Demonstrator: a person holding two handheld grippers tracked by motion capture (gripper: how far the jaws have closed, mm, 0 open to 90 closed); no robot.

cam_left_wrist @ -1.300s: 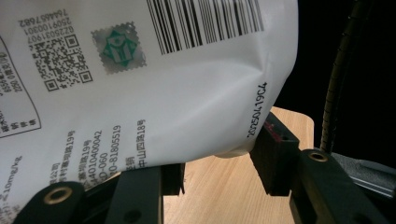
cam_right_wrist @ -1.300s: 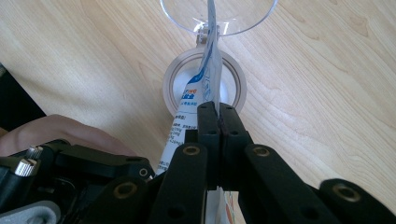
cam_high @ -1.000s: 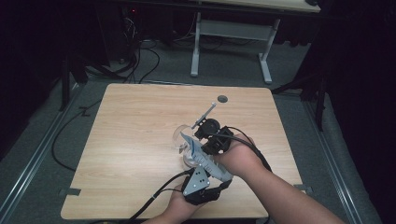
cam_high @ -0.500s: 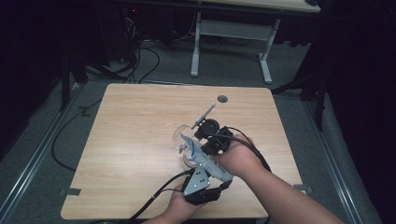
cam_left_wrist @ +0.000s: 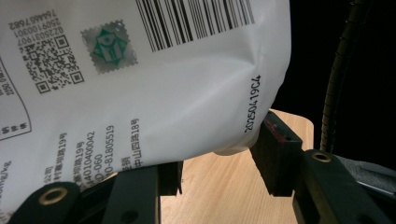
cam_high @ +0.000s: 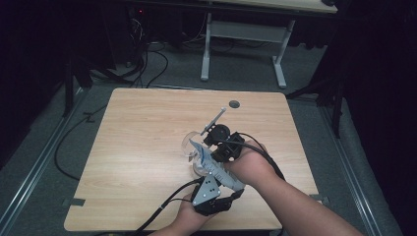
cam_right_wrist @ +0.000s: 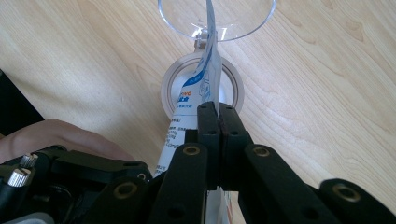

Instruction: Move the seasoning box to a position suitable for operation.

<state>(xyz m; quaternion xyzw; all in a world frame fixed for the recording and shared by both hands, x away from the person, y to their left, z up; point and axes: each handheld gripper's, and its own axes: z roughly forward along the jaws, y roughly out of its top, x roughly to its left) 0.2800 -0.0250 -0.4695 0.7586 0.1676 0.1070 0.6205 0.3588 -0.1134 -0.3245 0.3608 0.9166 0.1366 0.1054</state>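
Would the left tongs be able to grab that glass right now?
Probably not yet. The left tongs hold the white pouch between their jaws, and the pouch lies between them and the glass. The right tongs pinch the pouch's edge too, so the way looks blocked.
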